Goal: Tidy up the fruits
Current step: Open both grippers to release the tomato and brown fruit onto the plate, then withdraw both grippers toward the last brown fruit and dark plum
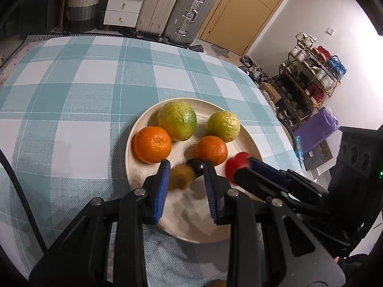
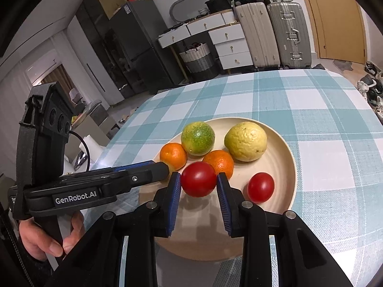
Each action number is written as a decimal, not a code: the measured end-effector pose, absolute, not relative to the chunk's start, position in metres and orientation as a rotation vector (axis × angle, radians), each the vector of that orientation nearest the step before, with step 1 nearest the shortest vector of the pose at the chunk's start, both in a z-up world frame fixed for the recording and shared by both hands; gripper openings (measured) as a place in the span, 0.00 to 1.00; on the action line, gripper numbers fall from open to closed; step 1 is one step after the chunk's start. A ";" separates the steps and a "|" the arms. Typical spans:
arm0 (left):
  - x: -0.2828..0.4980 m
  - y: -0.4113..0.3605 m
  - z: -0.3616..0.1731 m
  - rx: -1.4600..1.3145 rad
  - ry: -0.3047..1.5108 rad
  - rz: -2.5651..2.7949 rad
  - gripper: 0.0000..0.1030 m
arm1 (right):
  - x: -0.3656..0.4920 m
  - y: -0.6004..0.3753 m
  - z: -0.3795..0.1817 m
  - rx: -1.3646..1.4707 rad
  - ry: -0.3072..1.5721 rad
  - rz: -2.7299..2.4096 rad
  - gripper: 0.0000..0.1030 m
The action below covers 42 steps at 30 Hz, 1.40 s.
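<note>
A cream plate (image 1: pixel 249 141) (image 2: pixel 284 148) on the checked cloth holds two green-yellow fruits (image 1: pixel 177 120) (image 2: pixel 197 138), two oranges (image 1: pixel 152 144) (image 2: pixel 172 155) and a red tomato (image 2: pixel 260 187). My left gripper (image 1: pixel 185 174) is open over the plate's near part; a blurred yellow-green fruit (image 1: pixel 182 175) and a dark one (image 1: pixel 196 166) lie between its fingers. My right gripper (image 2: pixel 198 181) is shut on a second red tomato (image 2: pixel 198 179) just above the plate; it shows at the right of the left wrist view (image 1: pixel 241 167).
The table (image 1: pixel 71 110) is covered with a blue and white checked cloth. Suitcases (image 1: pixel 182 9), a drawer chest (image 1: pixel 124 2) and a basket (image 1: pixel 82 9) stand behind it. A shoe rack (image 1: pixel 308 76) stands at the right wall.
</note>
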State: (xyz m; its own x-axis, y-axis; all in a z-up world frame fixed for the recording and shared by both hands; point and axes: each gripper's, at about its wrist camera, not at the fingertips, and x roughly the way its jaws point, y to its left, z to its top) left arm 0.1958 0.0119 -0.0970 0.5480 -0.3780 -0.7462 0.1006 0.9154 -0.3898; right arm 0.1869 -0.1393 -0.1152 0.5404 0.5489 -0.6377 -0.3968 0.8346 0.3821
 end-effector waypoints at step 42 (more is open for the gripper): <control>0.086 -0.009 -0.047 -0.150 0.857 -0.095 0.82 | 0.106 -0.173 -0.072 0.208 0.675 0.471 0.84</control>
